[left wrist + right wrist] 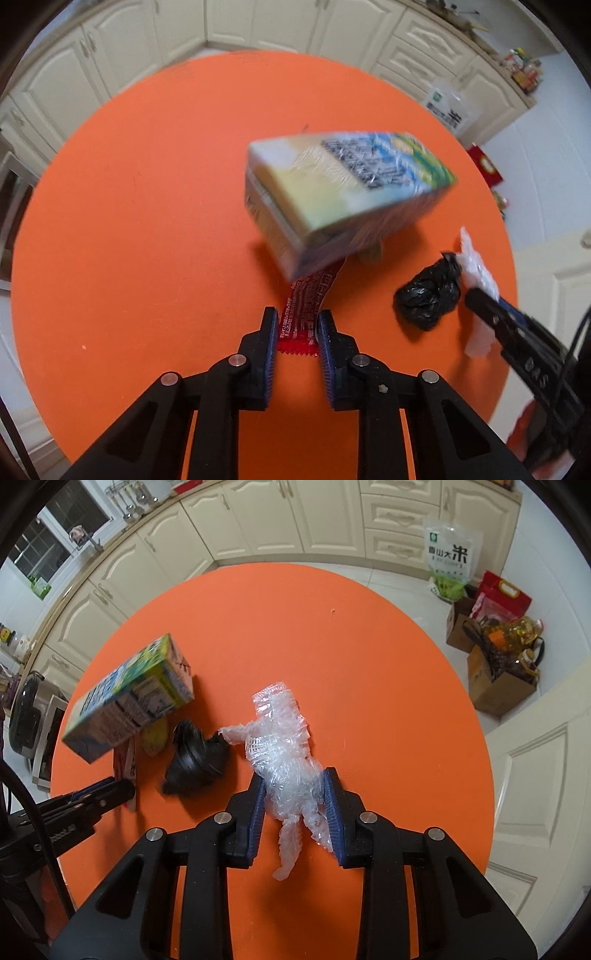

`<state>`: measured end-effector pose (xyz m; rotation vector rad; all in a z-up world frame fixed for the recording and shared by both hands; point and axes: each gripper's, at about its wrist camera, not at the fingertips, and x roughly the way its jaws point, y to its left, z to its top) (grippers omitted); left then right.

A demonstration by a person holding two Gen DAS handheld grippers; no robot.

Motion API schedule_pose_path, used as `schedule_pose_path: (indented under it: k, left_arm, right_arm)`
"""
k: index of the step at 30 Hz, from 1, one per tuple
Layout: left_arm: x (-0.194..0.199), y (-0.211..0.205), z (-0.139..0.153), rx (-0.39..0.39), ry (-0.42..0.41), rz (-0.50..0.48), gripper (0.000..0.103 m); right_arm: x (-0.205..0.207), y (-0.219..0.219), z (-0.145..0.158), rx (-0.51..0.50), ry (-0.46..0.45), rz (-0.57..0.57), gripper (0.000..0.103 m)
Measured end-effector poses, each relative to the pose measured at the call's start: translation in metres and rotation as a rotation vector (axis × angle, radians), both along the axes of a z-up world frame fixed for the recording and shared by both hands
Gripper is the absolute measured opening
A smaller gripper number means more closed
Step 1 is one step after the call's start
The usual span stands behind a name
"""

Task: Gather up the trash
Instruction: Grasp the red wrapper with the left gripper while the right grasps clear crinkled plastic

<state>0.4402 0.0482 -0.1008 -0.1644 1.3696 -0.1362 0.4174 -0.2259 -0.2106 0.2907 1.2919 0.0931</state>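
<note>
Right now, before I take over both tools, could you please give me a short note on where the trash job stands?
Left tool: closed on the near end of the red wrapper, which lies flat on the orange table.
Right tool: closed on the clear plastic wrap.
The carton is tilted and blurred above the wrapper's far end. The black bag lies between the two tools, untouched.
Done: both grips made.
Left: lift both pieces away, then collect the carton and black bag. No bin is in view.
</note>
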Motion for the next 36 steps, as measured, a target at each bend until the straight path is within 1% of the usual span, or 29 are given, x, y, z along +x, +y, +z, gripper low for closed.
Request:
schedule_pose_path:
  k: [5,10,12,14,15,16,17,20,26,31,36]
  left_arm:
    - [0.001,0.002,0.005,-0.003,0.013,-0.025,0.019]
    - [0.013,-0.010,0.007,0.009,0.016,-0.037,0.038]
    - [0.018,-0.017,0.006,0.028,0.009,-0.035,0.038]
    - [0.023,-0.022,0.003,0.043,-0.005,-0.027,0.037]
    - [0.025,-0.027,-0.001,0.050,-0.014,-0.025,0.034]
    - [0.025,-0.031,-0.003,0.071,-0.029,-0.018,0.023]
    - [0.025,-0.034,-0.005,0.105,-0.043,-0.009,0.017]
    - [0.022,-0.040,-0.009,0.097,-0.053,-0.007,0.016]
    - [0.017,-0.037,-0.008,0.079,-0.033,-0.010,0.014]
    - [0.010,-0.045,-0.004,0.063,-0.024,-0.049,0.014]
    - [0.000,-0.058,0.001,0.046,-0.039,-0.094,0.014]
  right_arm:
    - [-0.005,0.005,0.005,-0.003,-0.011,0.011,0.027]
    - [-0.017,0.008,0.007,0.002,-0.009,0.015,0.026]
    - [-0.021,0.009,0.008,0.008,-0.008,0.017,0.026]
    - [-0.024,0.009,0.009,0.007,-0.012,0.010,0.026]
    - [-0.025,0.009,0.009,0.008,-0.013,0.006,0.026]
    - [-0.026,0.008,0.008,0.011,-0.012,0.004,0.026]
    - [-0.026,0.008,0.008,0.013,-0.009,0.000,0.026]
    - [-0.029,0.007,0.006,0.015,0.001,-0.005,0.026]
    - [-0.038,0.007,0.010,0.019,-0.005,-0.014,0.025]
    - [-0.049,0.002,0.022,0.014,-0.028,-0.038,0.025]
    - [-0.067,-0.002,0.032,0.004,-0.040,-0.069,0.025]
